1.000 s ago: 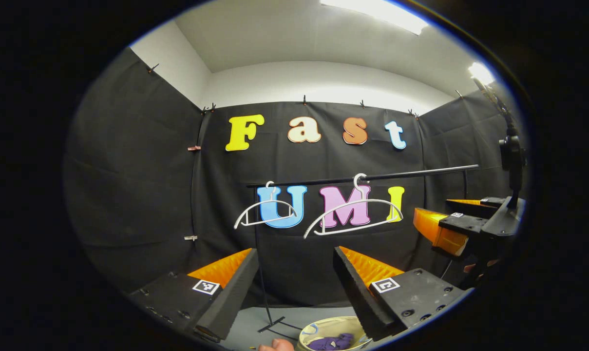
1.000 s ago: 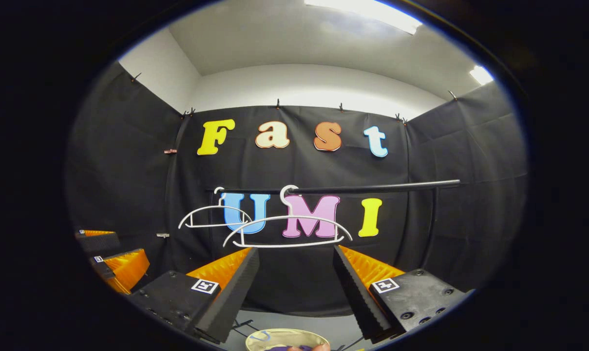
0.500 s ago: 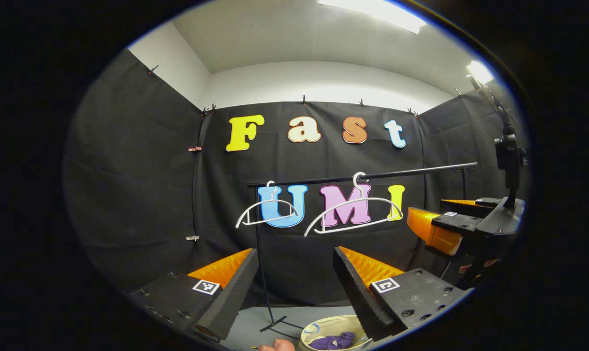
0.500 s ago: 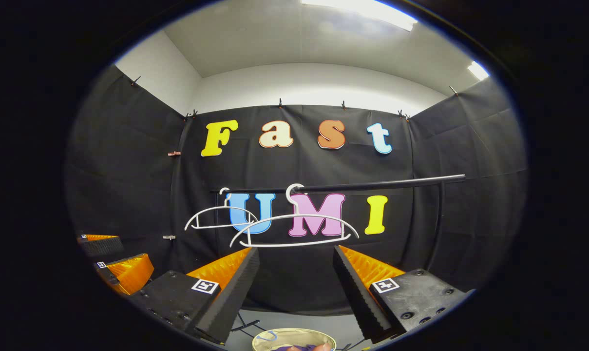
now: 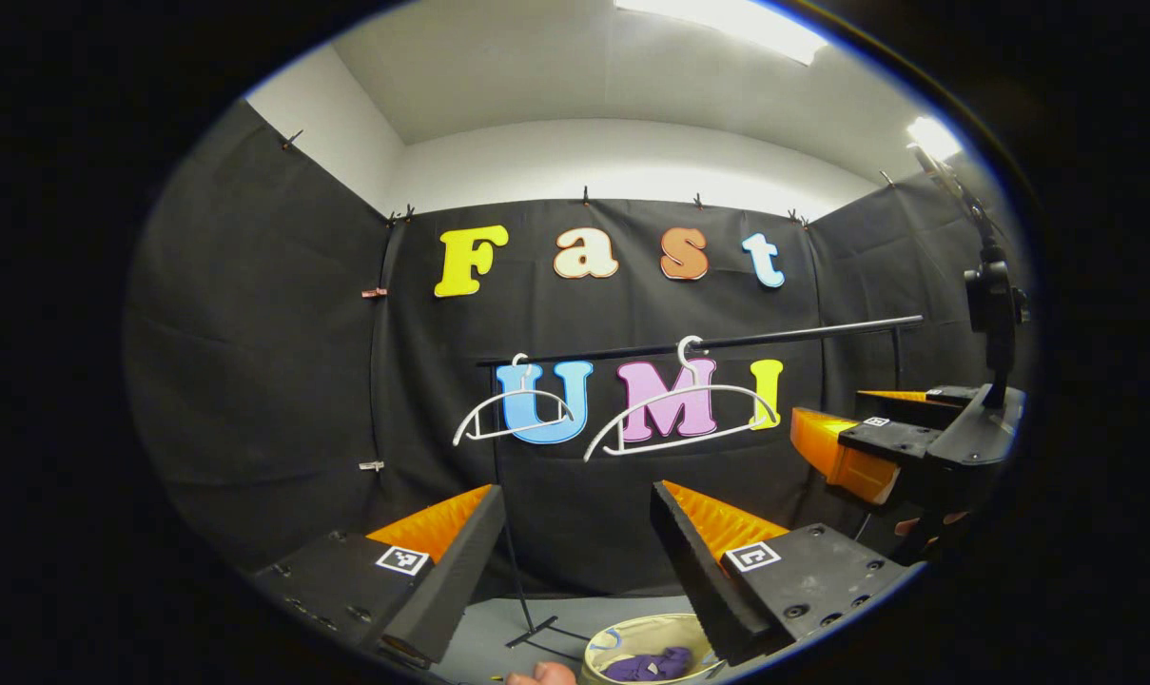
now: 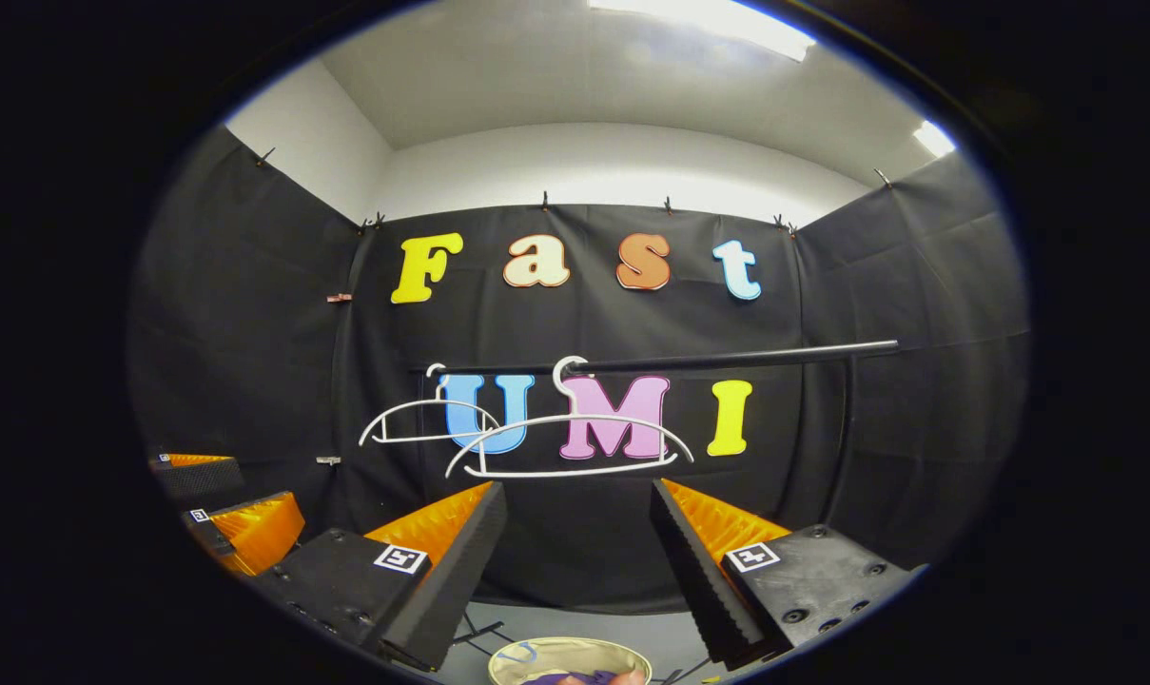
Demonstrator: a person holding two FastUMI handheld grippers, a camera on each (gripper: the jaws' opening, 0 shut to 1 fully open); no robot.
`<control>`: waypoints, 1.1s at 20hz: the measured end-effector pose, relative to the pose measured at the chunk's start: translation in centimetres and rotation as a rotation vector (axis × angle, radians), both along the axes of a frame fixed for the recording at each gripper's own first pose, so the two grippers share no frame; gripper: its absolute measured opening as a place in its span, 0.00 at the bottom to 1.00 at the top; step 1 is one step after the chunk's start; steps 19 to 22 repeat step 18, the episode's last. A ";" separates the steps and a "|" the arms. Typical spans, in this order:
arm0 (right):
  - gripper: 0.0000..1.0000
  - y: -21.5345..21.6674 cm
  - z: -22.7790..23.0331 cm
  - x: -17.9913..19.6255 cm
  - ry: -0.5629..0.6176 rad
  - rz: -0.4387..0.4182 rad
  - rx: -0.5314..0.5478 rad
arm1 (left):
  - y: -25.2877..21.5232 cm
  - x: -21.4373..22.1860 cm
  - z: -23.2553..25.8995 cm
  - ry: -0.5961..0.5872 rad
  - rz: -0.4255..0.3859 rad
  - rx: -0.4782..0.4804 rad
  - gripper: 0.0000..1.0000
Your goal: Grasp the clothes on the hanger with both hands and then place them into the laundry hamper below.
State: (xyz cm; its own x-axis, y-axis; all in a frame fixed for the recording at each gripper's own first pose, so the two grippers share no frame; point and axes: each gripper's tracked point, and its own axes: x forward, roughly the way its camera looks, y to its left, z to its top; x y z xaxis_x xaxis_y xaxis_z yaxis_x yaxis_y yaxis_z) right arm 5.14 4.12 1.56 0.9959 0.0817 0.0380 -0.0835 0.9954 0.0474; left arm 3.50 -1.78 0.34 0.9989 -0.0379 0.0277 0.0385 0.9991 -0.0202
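Both claws are spread and hold nothing: the left claw (image 5: pixel 575 561) and the right claw (image 6: pixel 575 561). Low and near, between the fingers, the laundry hamper (image 5: pixel 605 646) holds the purple clothes (image 5: pixel 649 664). Farther off, two bare white hangers (image 6: pixel 570 445) hang on the black rail (image 6: pixel 727 359).

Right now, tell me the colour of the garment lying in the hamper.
Purple; the garment shows best in the left gripper view, inside the beige hamper.
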 end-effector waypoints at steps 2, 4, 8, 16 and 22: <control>0.98 -0.1 0.1 -0.3 -0.001 -0.001 0.003 | -0.2 -0.2 0.0 0.001 -0.006 0.002 0.97; 0.98 -0.1 0.1 -0.6 -0.001 0.001 -0.002 | -0.2 -0.5 0.1 0.001 -0.008 0.003 0.97; 0.98 0.0 0.1 -0.9 -0.002 0.006 -0.011 | -0.5 -0.8 0.0 0.002 -0.010 0.005 0.97; 0.98 0.2 0.3 -1.2 -0.004 0.011 -0.017 | -0.4 -1.5 -0.1 0.006 -0.003 0.011 0.97; 0.98 0.2 0.2 -1.3 -0.003 0.012 -0.019 | -0.4 -1.6 -0.1 0.007 -0.001 0.010 0.97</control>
